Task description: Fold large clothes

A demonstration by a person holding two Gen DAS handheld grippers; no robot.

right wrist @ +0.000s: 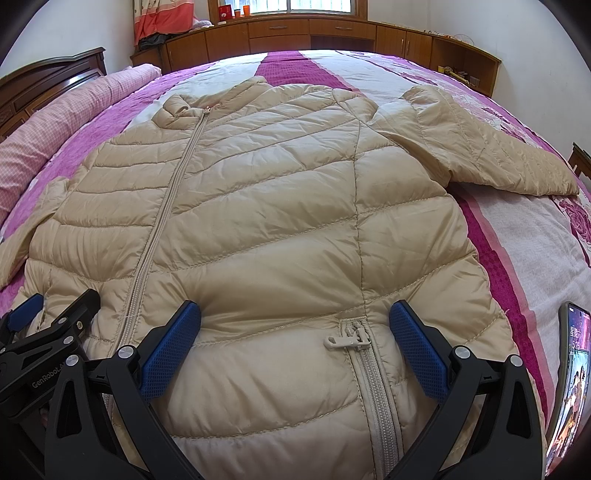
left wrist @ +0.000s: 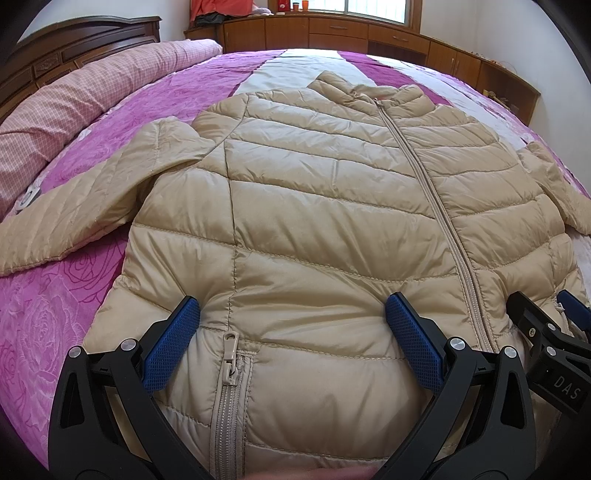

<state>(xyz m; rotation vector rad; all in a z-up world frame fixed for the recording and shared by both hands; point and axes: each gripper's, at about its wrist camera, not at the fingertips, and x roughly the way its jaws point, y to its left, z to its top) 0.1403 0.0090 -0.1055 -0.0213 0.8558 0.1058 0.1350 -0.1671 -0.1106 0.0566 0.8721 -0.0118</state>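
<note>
Both views are bright with soft daylight from the window (left wrist: 373, 7) at twelve o'clock, whose panes are blown out to near white. The jacket (left wrist: 314, 206) takes a mild sheen along its quilted ridges, with shallow shadows in the seams and a darker band under the sleeve at nine o'clock in the left wrist view. Fisheye distortion bows the bed (right wrist: 524, 258) into a dome and bends the cabinets (right wrist: 295, 37) at the top. Black vignetting fills the corners. Focus is sharp through the centre; the bottom edge at six o'clock in the left wrist view smears into a pinkish blur.
</note>
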